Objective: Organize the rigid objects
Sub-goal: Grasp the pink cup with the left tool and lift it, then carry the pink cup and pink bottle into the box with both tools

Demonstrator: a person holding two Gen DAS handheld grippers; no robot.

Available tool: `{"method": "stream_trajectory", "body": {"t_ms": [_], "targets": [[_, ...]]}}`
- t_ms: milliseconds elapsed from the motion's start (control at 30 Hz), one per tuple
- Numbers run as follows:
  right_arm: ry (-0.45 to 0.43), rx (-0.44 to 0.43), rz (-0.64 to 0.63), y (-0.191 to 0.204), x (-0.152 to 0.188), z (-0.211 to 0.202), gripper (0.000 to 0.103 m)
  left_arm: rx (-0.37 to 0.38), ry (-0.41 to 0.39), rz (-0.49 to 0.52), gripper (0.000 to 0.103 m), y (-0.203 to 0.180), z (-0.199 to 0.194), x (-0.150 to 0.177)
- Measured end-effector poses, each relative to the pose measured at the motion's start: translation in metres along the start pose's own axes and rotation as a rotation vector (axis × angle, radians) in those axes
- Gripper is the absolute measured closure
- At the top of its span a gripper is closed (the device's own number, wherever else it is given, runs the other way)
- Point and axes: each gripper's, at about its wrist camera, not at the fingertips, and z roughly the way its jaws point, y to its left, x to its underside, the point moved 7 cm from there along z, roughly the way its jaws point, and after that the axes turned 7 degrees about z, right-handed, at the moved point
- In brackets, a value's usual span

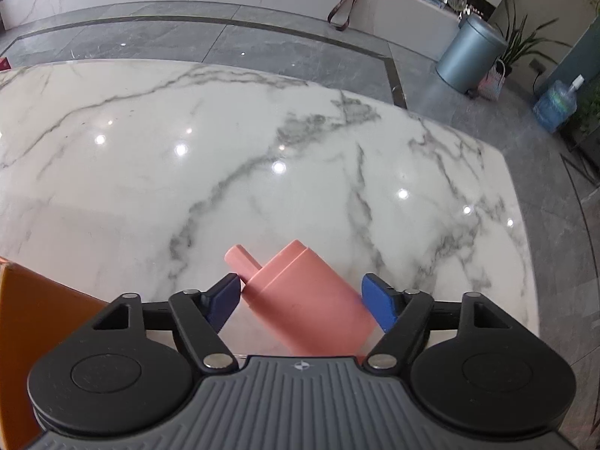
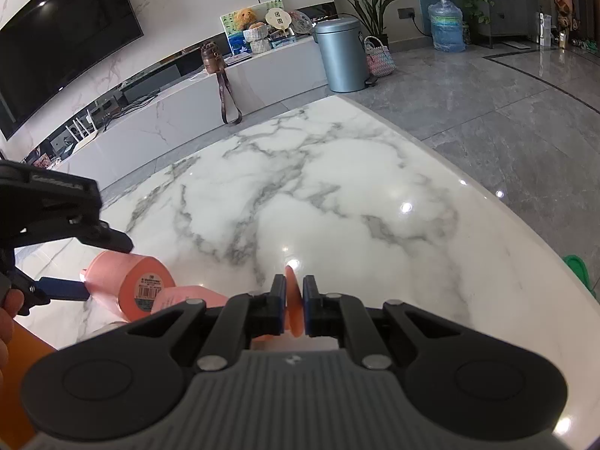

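- Left gripper (image 1: 300, 296): fingers spread around the pink cup (image 1: 311, 300), not gripping.
- Right gripper (image 2: 293, 303): clamped on a thin pink piece (image 2: 293, 300).
- Sorting looks unfinished; marble table (image 1: 262, 142) otherwise bare.

Beyond the fingertips spreads a white marble table (image 2: 337, 195), with grey floor tiles (image 2: 506, 86) past its far edge. Farther off, ahead of the fingers, stand a metal bin (image 2: 343, 54), a woven basket (image 2: 379, 60), a water jug (image 2: 446, 26) and a television (image 2: 56, 37).
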Motion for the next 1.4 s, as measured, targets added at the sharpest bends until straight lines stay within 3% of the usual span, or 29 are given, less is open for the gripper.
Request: {"method": "stream_trajectory", "body": {"t_ms": [233, 267, 300, 367, 467, 533, 667, 867, 1033, 1233, 1400], "targets": [[0.054, 0.001, 0.038, -0.009, 0.003, 0.008, 0.086, 0.033, 0.121, -0.011, 0.010, -0.012, 0.018, 0.012], [0.067, 0.002, 0.052, -0.011, 0.004, 0.010, 0.078, 0.026, 0.128, -0.001, 0.013, -0.014, 0.019, 0.013], [0.073, 0.004, 0.066, -0.013, 0.004, 0.010, 0.077, 0.031, 0.124, 0.012, 0.021, -0.016, 0.019, 0.014], [0.085, -0.007, 0.090, -0.016, 0.005, 0.009, 0.077, 0.053, 0.121, 0.052, 0.028, -0.020, 0.017, 0.013], [0.104, -0.016, 0.120, -0.018, 0.008, 0.007, 0.080, 0.066, 0.118, 0.095, 0.030, -0.023, 0.014, 0.013], [0.117, -0.033, 0.130, -0.018, 0.010, 0.006, 0.094, 0.069, 0.094, 0.149, 0.031, -0.027, 0.010, 0.014], [0.078, -0.044, 0.116, -0.017, 0.007, 0.001, 0.094, 0.069, 0.023, 0.281, 0.032, -0.035, -0.007, 0.017], [-0.035, -0.018, -0.022, -0.006, 0.001, -0.013, 0.093, 0.081, -0.139, 0.442, 0.035, -0.036, -0.061, 0.024], [-0.157, 0.003, -0.151, 0.006, -0.003, -0.030, 0.092, 0.092, -0.214, 0.469, 0.036, -0.017, -0.110, 0.039], [-0.229, -0.041, -0.160, 0.016, -0.008, -0.068, 0.091, 0.100, -0.293, 0.433, 0.036, 0.023, -0.176, 0.052], [-0.271, -0.165, -0.194, 0.059, -0.008, -0.124, 0.091, 0.087, -0.340, 0.431, 0.036, 0.063, -0.226, 0.063]]}}
